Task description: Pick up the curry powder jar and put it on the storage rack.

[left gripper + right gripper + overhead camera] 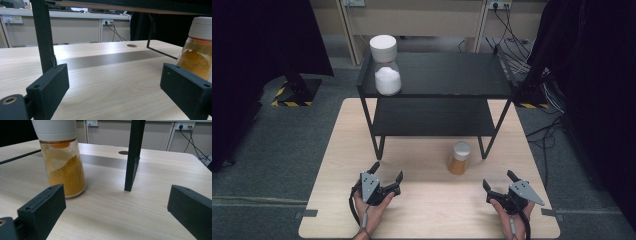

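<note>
Holding both tools low over the near edge of the wooden table (pixel 427 210), I have the left gripper (pixel 387 173) released, its jaws spread wide with nothing between them, and the right gripper (pixel 498 180) likewise released and empty. Taking the orange spice jar (pixel 459 158) as my landmark, the left gripper sits nearer to me and off to the jar's left, well apart from it; the right gripper sits nearer to me and just to the jar's right, close but not touching. The jar stands upright on the table with a white cap, orange powder heaped unevenly inside. In the right gripper view the jar (pixel 63 167) rises just beyond my left jaw, and in the left gripper view it (pixel 197 55) stands past my right jaw. Just behind the jar is the front right leg of the black two-tier shelf (pixel 437 120). Farther back and to the jar's left, on the shelf's top tier, stands a white-capped jar of white powder (pixel 386 65).
</note>
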Tool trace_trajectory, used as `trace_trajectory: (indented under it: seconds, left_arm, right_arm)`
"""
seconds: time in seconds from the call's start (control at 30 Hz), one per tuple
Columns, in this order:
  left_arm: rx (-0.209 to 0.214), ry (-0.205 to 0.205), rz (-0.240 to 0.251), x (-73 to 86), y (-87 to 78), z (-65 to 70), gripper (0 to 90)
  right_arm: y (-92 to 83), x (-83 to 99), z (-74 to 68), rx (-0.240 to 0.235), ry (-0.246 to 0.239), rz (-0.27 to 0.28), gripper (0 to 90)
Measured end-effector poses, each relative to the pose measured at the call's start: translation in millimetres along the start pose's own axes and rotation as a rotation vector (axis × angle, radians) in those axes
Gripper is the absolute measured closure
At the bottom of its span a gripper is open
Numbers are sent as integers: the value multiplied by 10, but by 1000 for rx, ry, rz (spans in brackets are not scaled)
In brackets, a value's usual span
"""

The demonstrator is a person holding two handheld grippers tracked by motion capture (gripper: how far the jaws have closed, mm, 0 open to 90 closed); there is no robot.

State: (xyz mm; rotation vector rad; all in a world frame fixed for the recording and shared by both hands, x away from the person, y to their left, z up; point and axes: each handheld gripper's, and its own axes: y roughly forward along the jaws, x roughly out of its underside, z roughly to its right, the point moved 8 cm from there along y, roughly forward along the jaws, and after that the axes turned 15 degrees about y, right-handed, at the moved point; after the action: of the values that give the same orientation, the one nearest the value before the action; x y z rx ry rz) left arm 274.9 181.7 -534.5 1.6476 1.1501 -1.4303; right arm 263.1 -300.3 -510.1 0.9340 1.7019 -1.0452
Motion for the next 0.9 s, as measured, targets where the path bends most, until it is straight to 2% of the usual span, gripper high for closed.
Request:
trace_trajectory:
  seconds: [0.37,0.53,0.6,0.9]
  left_arm:
    - [-7,-10,3,5,-3,-2,80]
    - [-9,-9,3,4,-4,0,80]
    - [-8,-10,2,4,-2,-1,80]
    - [-5,-10,0,1,0,-4,80]
  right_arm:
    - [-2,0,8,-3,6,1,21]
    - [-16,9,35,-9,32,15,15]
    - [-14,10,41,-16,44,19,13]
    - [-6,-40,-44,-58,32,46,10]
